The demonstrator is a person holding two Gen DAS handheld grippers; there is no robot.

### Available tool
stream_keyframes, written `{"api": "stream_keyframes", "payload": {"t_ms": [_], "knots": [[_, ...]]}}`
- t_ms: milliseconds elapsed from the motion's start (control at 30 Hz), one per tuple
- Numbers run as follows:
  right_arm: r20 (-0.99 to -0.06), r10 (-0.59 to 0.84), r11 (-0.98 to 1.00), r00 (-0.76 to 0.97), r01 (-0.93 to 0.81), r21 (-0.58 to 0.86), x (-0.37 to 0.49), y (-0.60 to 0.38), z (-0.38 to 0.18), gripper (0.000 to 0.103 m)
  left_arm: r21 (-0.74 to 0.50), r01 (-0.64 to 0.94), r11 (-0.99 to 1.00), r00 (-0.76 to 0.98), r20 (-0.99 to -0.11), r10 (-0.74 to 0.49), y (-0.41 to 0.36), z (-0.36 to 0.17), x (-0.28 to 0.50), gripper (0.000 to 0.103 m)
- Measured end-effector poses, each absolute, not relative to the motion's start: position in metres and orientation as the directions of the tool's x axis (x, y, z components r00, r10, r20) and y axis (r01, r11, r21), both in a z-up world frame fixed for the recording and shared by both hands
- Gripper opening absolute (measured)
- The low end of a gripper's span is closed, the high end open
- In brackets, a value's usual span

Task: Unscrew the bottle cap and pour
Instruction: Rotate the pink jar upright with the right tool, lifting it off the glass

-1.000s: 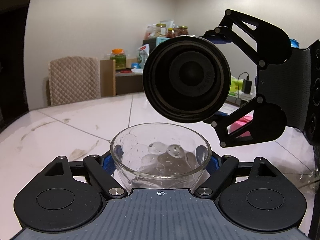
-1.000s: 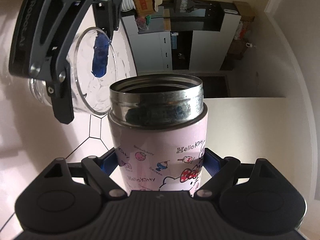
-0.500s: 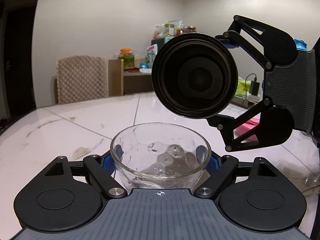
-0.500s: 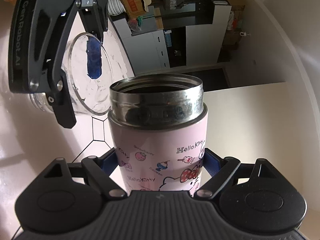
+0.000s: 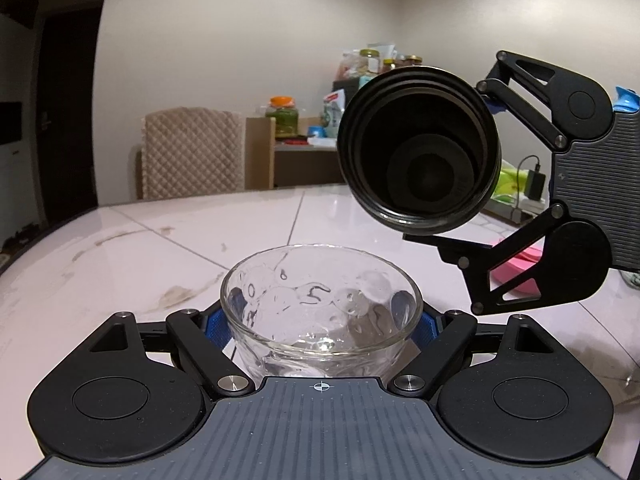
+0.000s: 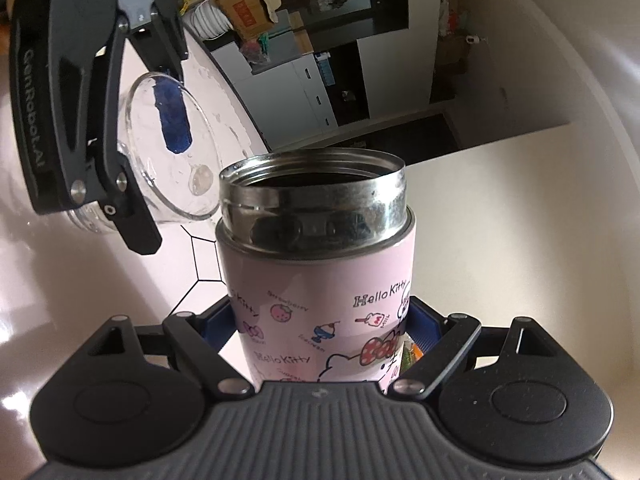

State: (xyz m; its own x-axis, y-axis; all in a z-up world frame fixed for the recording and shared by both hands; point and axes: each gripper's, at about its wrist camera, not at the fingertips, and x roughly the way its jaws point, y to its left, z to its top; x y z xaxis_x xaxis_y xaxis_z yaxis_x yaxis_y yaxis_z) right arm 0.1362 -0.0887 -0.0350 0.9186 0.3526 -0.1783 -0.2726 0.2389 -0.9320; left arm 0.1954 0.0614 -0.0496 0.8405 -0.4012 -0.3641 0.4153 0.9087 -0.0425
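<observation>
My left gripper (image 5: 320,320) clamps the glass bowl (image 5: 320,312) under the uncapped bottle (image 6: 316,264), which my right gripper (image 6: 320,328) grips tilted for pouring.

Deep inside the flask (image 5: 418,150) it's all dark, so any liquid can't be made out; its pink base (image 6: 320,320) drops behind the gripper body. The bowl's (image 5: 320,312) bottom is cut off the same way. Jars (image 5: 370,60) on the far shelf are too small to read, and the pink thing (image 5: 516,276) stays half covered
</observation>
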Motion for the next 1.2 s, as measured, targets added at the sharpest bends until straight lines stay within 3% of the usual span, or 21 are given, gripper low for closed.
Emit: {"api": "stream_keyframes", "payload": {"t_ms": [1200], "knots": [[-0.34,0.383,0.521,0.859,-0.505,-0.688,0.172,-0.119,0.019,0.088,-0.059,0.306,0.95,0.879,-0.366,-0.306,0.059,-0.045,0.184,0.088]]}}
